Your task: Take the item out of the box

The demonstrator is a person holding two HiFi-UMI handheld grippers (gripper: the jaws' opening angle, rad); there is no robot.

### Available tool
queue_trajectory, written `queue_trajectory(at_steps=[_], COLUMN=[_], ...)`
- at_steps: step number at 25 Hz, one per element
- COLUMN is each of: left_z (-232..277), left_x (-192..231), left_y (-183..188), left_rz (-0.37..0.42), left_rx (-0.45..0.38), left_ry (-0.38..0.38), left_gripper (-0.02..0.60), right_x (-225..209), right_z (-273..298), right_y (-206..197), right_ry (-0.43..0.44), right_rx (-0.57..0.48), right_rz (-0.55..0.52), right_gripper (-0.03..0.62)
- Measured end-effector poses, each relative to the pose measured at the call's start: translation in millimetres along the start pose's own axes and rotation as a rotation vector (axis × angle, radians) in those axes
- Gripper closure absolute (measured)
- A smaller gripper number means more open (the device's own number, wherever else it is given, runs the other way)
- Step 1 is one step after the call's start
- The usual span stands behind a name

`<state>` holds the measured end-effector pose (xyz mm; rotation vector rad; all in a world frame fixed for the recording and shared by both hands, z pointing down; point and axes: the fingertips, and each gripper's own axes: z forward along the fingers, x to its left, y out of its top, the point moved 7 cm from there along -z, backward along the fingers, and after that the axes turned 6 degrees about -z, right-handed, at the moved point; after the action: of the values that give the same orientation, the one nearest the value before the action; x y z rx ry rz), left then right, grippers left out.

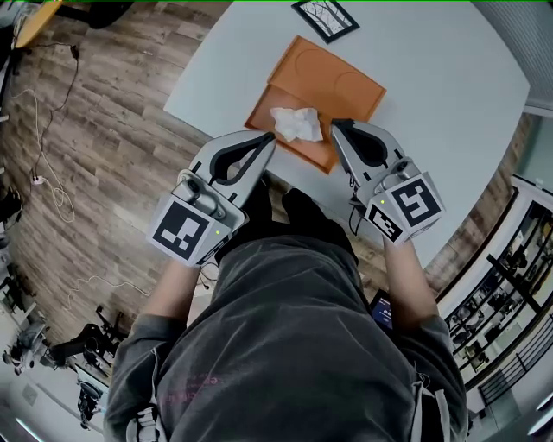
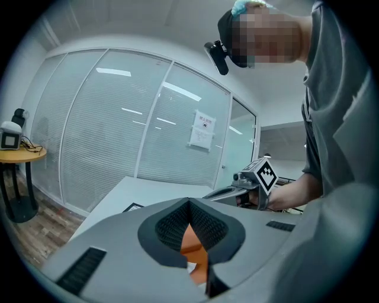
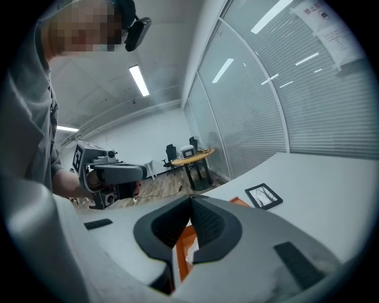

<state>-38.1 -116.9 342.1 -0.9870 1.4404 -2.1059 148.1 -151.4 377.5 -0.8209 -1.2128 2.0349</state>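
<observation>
An open orange box [image 1: 333, 82] lies on the white table [image 1: 449, 104]. A crumpled white item [image 1: 296, 123] rests in the box's near half. My left gripper [image 1: 271, 138] is shut, its tips at the box's near left edge, just left of the white item. My right gripper [image 1: 337, 126] is shut too, with its tips just right of the item. Neither holds anything. In the left gripper view the jaws meet at the tip [image 2: 189, 202], with the orange box [image 2: 190, 239] showing below them. The right gripper view shows closed jaws [image 3: 190, 198] over the box [image 3: 185, 245].
A black-framed picture [image 1: 325, 19] lies on the table beyond the box. The table's near edge runs just under both grippers, with wood floor [image 1: 104, 129] and cables to the left. A round yellow side table [image 2: 18, 154] stands by the glass wall.
</observation>
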Motion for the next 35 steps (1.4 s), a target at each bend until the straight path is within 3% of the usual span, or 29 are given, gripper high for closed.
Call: queue_trajectory(at_steps=[15,35], left_z=[-10.2,-17.8], left_x=[49.7,69.4], left_y=[-11.0,-18.9], left_rz=[-0.014,-0.054], left_rx=[0.016,0.006], left_ry=[-0.12,-0.136], left_gripper=[0.569,0.569], right_x=[8.8,1.5], right_z=[43.2,70.7], right_y=[-34.3,-71.4], right_ry=[-0.091,-0.13], right_rx=[0.142,0.316], right_rz=[0.063,0.06], right_gripper=[0.589,0.54])
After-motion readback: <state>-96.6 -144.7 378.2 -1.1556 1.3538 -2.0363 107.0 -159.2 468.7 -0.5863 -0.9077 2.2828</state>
